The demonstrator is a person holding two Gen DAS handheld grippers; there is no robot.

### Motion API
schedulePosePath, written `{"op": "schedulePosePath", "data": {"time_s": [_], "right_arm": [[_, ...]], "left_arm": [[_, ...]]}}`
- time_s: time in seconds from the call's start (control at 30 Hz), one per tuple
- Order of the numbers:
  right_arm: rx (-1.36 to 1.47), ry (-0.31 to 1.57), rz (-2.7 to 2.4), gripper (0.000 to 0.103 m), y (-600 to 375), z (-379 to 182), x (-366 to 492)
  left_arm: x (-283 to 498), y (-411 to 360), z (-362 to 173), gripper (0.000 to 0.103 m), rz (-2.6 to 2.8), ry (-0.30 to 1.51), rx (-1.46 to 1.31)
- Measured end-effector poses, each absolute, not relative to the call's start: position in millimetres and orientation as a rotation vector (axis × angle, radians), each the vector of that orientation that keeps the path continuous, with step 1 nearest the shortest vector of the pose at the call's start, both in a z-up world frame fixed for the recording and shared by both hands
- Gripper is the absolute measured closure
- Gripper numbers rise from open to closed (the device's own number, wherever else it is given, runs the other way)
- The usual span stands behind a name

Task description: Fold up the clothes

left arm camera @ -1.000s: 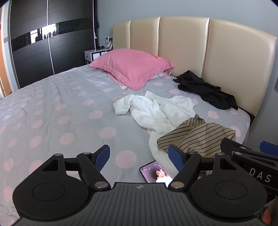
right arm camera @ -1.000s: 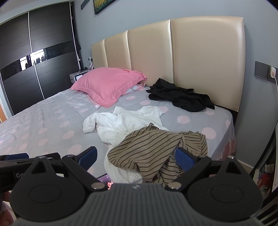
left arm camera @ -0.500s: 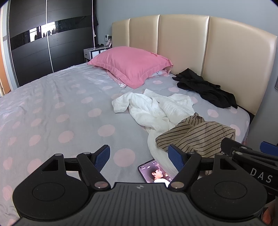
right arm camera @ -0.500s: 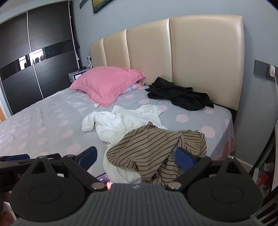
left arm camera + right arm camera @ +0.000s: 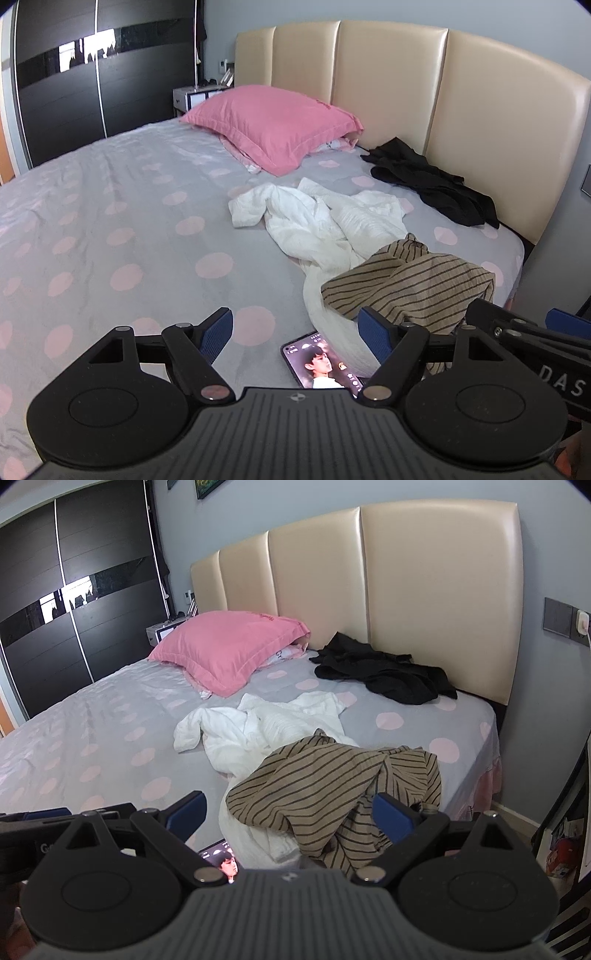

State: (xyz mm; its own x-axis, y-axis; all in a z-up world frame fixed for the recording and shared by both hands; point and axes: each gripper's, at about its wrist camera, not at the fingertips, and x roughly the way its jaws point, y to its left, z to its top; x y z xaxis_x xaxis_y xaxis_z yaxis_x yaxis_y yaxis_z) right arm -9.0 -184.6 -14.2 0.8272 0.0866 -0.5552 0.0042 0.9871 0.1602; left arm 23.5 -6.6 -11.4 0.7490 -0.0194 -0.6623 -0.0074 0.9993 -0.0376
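A crumpled tan striped garment (image 5: 410, 284) (image 5: 332, 786) lies at the near right of the bed, partly over a crumpled white garment (image 5: 317, 225) (image 5: 258, 727). A black garment (image 5: 432, 184) (image 5: 384, 672) lies by the headboard. My left gripper (image 5: 297, 328) is open and empty, held above the bed's near edge. My right gripper (image 5: 288, 810) is open and empty, just short of the striped garment. The right gripper also shows at the right edge of the left wrist view (image 5: 535, 332).
A lit phone (image 5: 321, 365) (image 5: 221, 860) lies on the grey sheet with pink dots (image 5: 110, 221) near the front edge. A pink pillow (image 5: 273, 125) sits at the head. A beige headboard (image 5: 388, 85), dark wardrobe (image 5: 92, 81) and nightstand (image 5: 195, 98) stand around.
Both grippers have drifted slightly, so the bed and clothes sit a little lower and nearer in view. The jaws stay open. No garment has moved.
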Motion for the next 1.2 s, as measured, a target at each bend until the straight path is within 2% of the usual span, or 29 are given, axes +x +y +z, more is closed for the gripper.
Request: {"op": "schedulePosePath", "data": {"time_s": [0.33,0.67,0.8,0.87,0.9,0.93,0.97,1.03,1.07,1.1,1.13,1.2], "right_arm": [[0.162,0.738,0.1,0.005,-218,-7,54],[0.239,0.942,0.036,0.005,-266,-53,145],[0.245,1.005,0.045,0.01,-266,-73,171],[0.241,1.023,0.045,0.024,-264,-79,179],[0.239,1.033,0.053,0.028,-262,-81,182],[0.237,1.045,0.064,0.04,-259,-83,184],[0.232,1.055,0.072,0.054,-256,-85,186],[0.208,1.062,0.082,0.066,-251,-87,188],[0.196,1.059,0.088,0.079,-248,-87,188],[0.187,1.054,0.097,0.083,-245,-86,187],[0.179,1.042,0.105,0.089,-243,-84,186],[0.157,1.0,0.122,0.092,-235,-73,181]], "left_arm": [[75,-19,-27,0.029,-0.08,0.77,0.032],[132,-55,-79,0.029,-0.231,0.859,0.134],[155,-61,-99,0.03,-0.263,0.889,0.102],[165,-63,-109,0.042,-0.292,0.927,0.071],[170,-64,-114,0.054,-0.308,0.954,0.05],[175,-64,-119,0.068,-0.325,0.98,0.028],[179,-63,-124,0.075,-0.336,1.005,-0.001],[180,-62,-128,0.088,-0.349,1.01,-0.034],[180,-62,-129,0.094,-0.36,1.01,-0.042],[180,-62,-128,0.1,-0.367,1.01,-0.042],[179,-61,-126,0.101,-0.372,1.003,-0.04],[176,-59,-118,0.103,-0.373,0.982,-0.03]]}}
